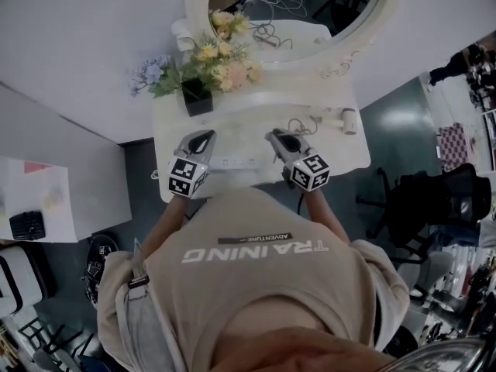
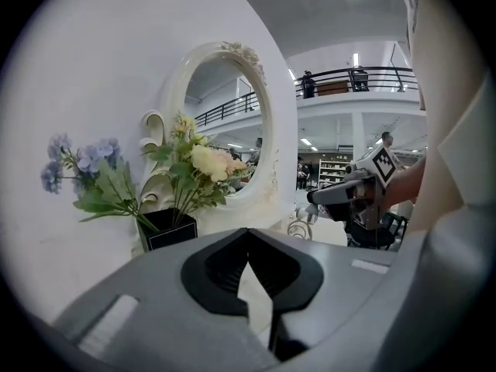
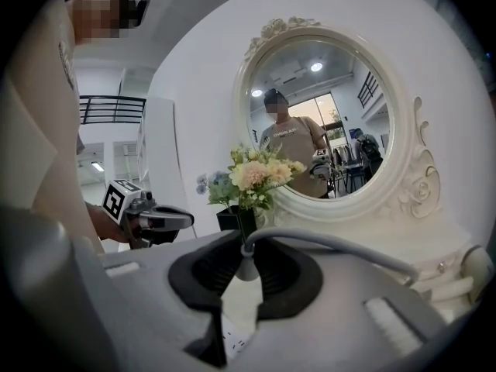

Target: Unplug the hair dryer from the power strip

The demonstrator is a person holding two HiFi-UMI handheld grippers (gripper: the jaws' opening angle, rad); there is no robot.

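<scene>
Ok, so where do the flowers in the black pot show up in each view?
Head view: flowers upper left of centre, below the mirror rim.
Left gripper view: flowers left of centre, above the jaws, over the mirror's lower left frame.
Right gripper view: flowers at centre, just above the jaws, at the mirror's lower left.
Shared landmark: the oval white-framed mirror.

White plug (image 3: 246, 265) — clamped; dryer (image 1: 344, 119) lying flat
</scene>
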